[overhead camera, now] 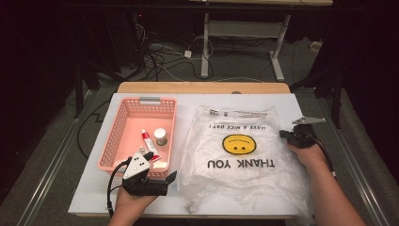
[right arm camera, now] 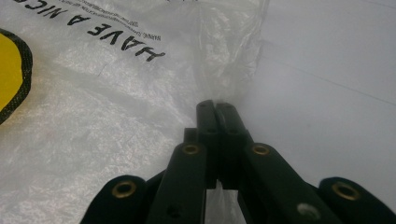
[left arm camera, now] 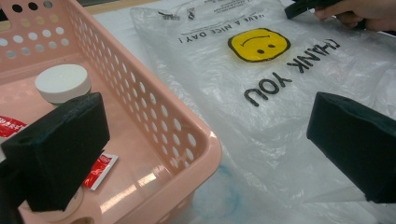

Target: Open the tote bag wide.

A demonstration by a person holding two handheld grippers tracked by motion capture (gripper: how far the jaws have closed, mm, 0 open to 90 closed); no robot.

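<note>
Left hand-held gripper (overhead camera: 162,181) gaping, right hand-held gripper (overhead camera: 283,134) pinching bag (overhead camera: 240,155)

Light falls from above onto the white table (overhead camera: 282,101), while the room toward twelve o'clock lies dim. Glare glints on the plastic bag (overhead camera: 240,155) and the basket (left arm camera: 154,179) floor. In both gripper views the near black tongs look soft and blurred.

Table (overhead camera: 282,101) with basket (overhead camera: 117,122), bag (overhead camera: 221,169)
</note>
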